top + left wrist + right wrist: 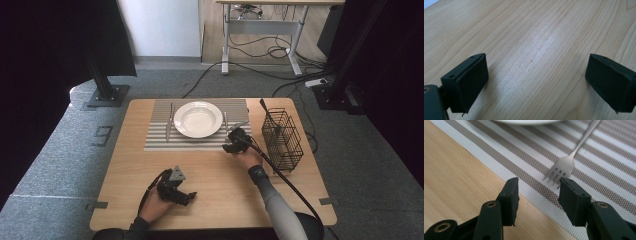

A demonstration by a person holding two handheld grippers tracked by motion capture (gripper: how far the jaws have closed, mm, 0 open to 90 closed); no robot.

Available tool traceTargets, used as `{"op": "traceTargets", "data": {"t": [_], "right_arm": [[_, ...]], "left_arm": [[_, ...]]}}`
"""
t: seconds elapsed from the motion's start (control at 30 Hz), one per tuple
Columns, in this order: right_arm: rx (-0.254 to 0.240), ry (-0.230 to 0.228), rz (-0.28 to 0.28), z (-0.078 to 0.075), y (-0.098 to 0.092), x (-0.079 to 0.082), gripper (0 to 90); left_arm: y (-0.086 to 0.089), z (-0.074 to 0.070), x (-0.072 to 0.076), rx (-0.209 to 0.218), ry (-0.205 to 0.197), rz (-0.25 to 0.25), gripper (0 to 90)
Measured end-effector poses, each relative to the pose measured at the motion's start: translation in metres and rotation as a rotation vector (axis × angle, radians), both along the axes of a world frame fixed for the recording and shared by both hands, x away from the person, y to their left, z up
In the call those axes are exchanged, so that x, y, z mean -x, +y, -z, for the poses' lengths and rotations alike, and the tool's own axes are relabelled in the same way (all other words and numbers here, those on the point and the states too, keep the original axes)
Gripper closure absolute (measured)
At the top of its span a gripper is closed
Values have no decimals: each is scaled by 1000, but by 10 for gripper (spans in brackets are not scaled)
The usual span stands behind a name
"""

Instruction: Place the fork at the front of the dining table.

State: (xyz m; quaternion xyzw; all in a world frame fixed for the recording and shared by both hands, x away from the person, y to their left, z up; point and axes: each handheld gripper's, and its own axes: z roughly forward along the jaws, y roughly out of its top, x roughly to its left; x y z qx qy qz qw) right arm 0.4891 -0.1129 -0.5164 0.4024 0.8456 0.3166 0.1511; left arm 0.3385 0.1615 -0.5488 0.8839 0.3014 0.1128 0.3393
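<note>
Right tongs (539,187) parted, empty, just short of fork (564,165) on striped placemat (599,170); left tongs (536,75) wide open over bare worktop (529,30).

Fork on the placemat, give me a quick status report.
Right gripper open, empty, just short of the fork. Fork flat on striped placemat, right of plate, untouched. Left gripper open over bare table. Nothing in the way.

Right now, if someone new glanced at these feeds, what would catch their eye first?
Probably the white plate, centred on the striped placemat at the far side of the table. Next, the fork on the mat right of the plate, its prongs just ahead of the right tool, whose jaws stand apart with nothing between them. A black wire basket stands at the table's right edge.
</note>
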Motion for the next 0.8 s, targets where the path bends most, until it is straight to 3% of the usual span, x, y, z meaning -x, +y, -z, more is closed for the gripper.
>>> {"op": "traceTargets", "data": {"t": [0.13,0.4,0.8], "right_arm": [[38,-18,11,-9,-8,2,656],[61,-28,-9,4,-4,-5,759],[46,-30,15,6,0,-29,757]], "left_arm": [[0,0,0,3,0,-2,46],[0,0,0,4,0,-2,48],[0,0,0,2,0,0,50]]}}
